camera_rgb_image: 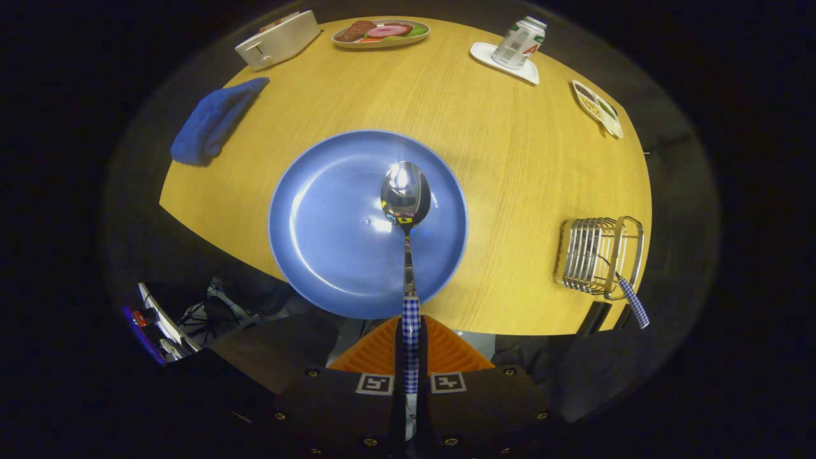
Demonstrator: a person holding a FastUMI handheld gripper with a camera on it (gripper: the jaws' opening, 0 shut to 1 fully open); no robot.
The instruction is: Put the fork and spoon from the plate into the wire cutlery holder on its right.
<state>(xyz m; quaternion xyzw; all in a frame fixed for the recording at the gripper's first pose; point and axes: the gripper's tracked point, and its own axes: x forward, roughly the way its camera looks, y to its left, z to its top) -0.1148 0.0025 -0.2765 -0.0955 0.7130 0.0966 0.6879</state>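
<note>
So the gripper (411, 357) is clamped tight on the spoon (407, 223)'s checkered handle, shiny bowl sticking out ahead over the blue plate (325, 223), which hangs a bit past the table (497, 159)'s near edge. Right of it, past bare wood, sits the wire cutlery holder (596, 255) near the edge, with the fork (631, 299)'s checkered handle poking out. Farther off: blue cloth (213, 121), can (519, 41).

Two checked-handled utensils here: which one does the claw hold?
The spoon, its handle clamped in the claw over the blue plate; the other utensil stands in the wire holder.
</note>
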